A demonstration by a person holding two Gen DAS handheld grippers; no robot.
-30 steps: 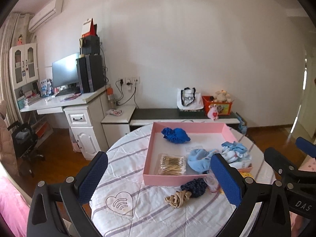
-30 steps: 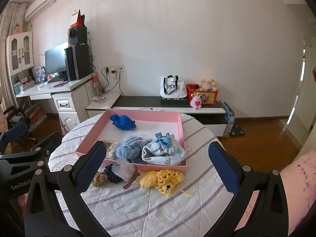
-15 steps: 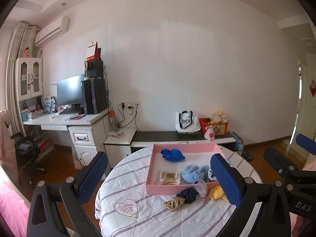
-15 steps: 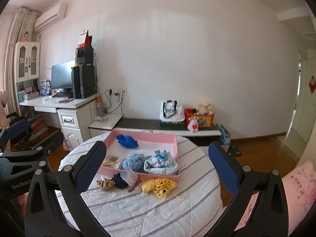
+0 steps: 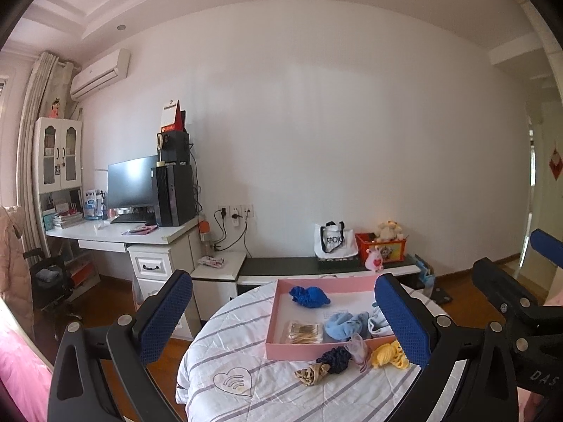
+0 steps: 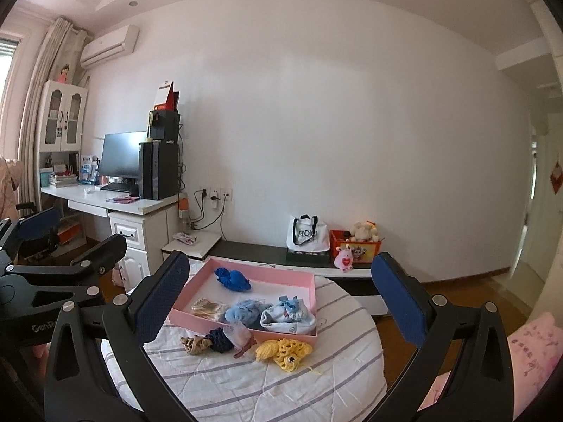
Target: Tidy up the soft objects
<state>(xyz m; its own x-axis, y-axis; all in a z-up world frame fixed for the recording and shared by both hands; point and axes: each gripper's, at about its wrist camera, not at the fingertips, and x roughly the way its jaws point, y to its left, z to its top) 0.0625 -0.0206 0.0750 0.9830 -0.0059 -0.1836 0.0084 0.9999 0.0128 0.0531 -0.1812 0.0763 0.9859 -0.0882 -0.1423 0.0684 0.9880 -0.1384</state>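
A pink tray (image 5: 299,349) sits on a round table with a striped white cover (image 5: 242,344). In the tray lie a dark blue scrunchie (image 5: 309,297), a light blue soft item (image 5: 343,327), a baby hat (image 6: 288,316) and a pack of cotton swabs (image 5: 304,332). In front of the tray lie a beige scrunchie (image 6: 193,343), a navy scrunchie (image 6: 220,339), a pink translucent piece (image 6: 241,336) and a yellow crochet piece (image 6: 285,350). My left gripper (image 5: 281,277) and right gripper (image 6: 280,258) both hang open and empty, well back from the table.
A white desk (image 5: 116,235) with a monitor and computer tower stands at the left. A low black bench (image 5: 316,265) along the wall carries a tote bag and a red toy box. Pink bedding (image 6: 527,351) lies at the right, with wooden floor around the table.
Both grippers have drawn back and up from the table, so the table and tray look smaller and lower. Both stay open, and nothing on the table has moved.
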